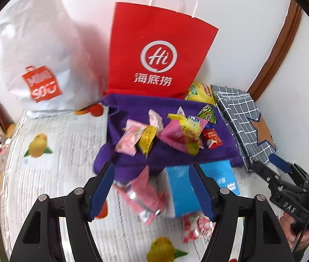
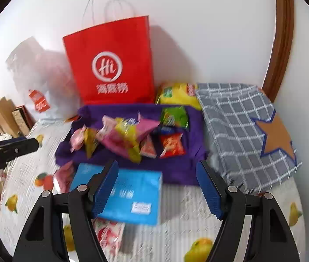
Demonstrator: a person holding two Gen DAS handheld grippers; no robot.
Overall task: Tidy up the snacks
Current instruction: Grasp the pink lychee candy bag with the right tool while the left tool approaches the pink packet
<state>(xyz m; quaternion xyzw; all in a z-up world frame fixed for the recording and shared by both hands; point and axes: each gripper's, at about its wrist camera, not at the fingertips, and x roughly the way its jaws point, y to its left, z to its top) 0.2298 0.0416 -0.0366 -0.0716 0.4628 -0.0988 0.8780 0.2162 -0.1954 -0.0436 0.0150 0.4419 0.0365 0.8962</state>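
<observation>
Left gripper [image 1: 152, 183] hovers empty above bright crinkled snack packets [image 1: 167, 133] on purple cloth [image 1: 176, 157].

The right gripper [image 2: 157, 187] hangs with its jaws apart and empty above a blue box [image 2: 132, 198]. Behind the box, snack packets [image 2: 130, 137] lie on a purple cloth [image 2: 176, 170], before a red paper bag [image 2: 110, 65].
</observation>
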